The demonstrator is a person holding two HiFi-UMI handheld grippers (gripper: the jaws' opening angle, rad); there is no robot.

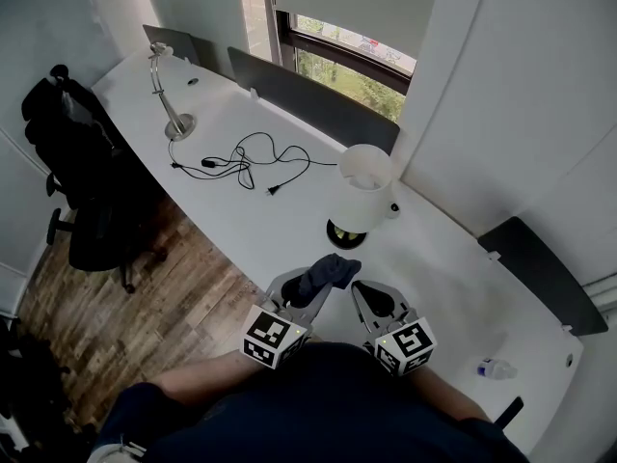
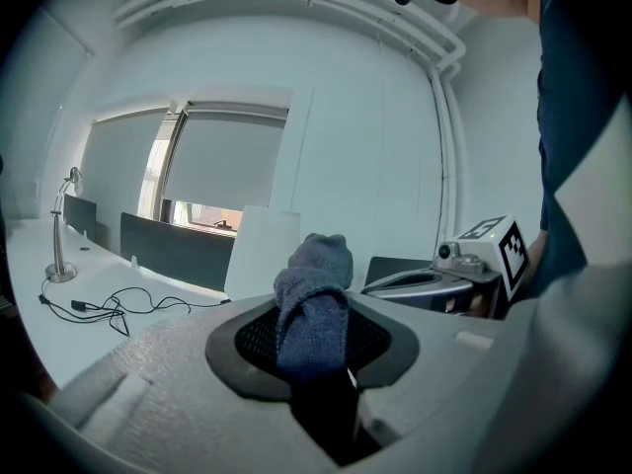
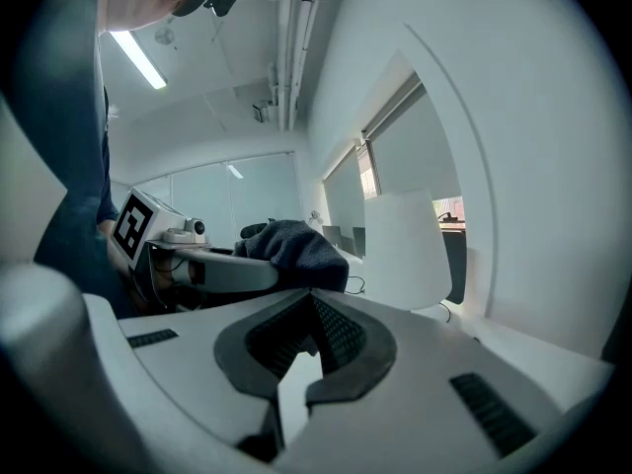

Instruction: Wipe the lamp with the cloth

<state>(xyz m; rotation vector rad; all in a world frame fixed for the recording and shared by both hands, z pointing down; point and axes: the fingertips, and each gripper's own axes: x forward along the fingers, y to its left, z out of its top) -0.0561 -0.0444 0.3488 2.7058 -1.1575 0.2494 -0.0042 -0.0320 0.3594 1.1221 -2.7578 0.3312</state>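
- My left gripper [image 2: 314,326] was clamped on the cloth [image 2: 314,276]. The dark blue-grey fabric was pinched between the two jaws, and a bunched wad of it stood up above the tips.
- My right gripper [image 3: 308,309] carried nothing. Its jaws met at the tips, with only the ribbed black pads showing between them.
- I held both grippers close in front of my body, side by side and just apart, above the near edge of the white desk [image 1: 289,225]. Both pointed away from me toward the lamp [image 1: 363,193].
- The lamp stood upright on the desk just beyond the cloth. It had a white shade over a round dark base [image 1: 345,234], and the cloth was not touching it.
- From the left gripper view the shade rose directly behind the wad of cloth. From the right gripper view it stood to the right of the jaws.
- Farther along the desk to my left, a loose black cable [image 1: 246,160] lay in loops.
- Past the cable stood a slim metal desk lamp [image 1: 166,90], well apart from the white-shaded one.
- A black office chair [image 1: 82,177] stood on the wooden floor beside the desk.
- A small clear bottle [image 1: 491,367] lay on the desk at my far right.
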